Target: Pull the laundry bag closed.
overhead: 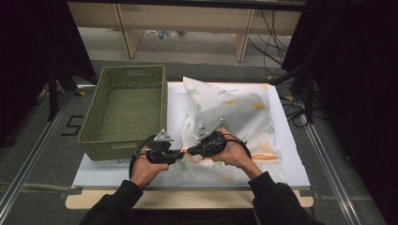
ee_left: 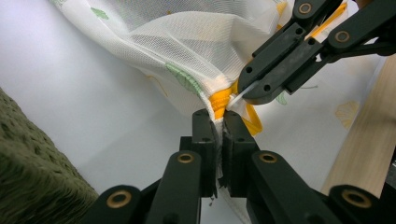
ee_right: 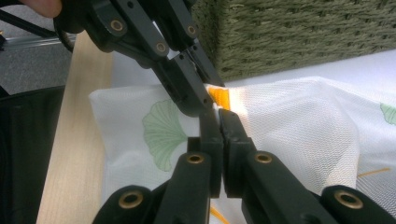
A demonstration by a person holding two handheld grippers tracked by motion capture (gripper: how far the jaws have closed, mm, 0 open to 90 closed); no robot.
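1. the green woven basket (overhead: 124, 110) stands at the left of the white table cover (overhead: 286, 164), empty as far as the high view shows; everything else is placed from it.
2. just off the basket's near right corner, the left gripper (overhead: 177, 156) has its jaws pressed together on the mesh laundry bag (overhead: 234, 117), pinching the fabric at the orange zipper end (ee_left: 219, 101).
3. touching that pinch point, on the side away from the basket, the right gripper (overhead: 191, 153) is clamped too; in the right gripper view its jaws close on a thin fold of mesh beside the orange tab (ee_right: 219, 96).
4. the bag itself lies to the right of the basket, near it, puffed up at its far end and flattened under the grippers at its near edge.
5. it looks light, soft and limp: sheer netting printed with leaf shapes (ee_right: 161, 133) that will sag and fold wherever it is not held.
6. the mesh probably slips and snags easily, so the sewn orange zipper band is the firmer place to hold; a pinch on bare netting may slide or stretch.
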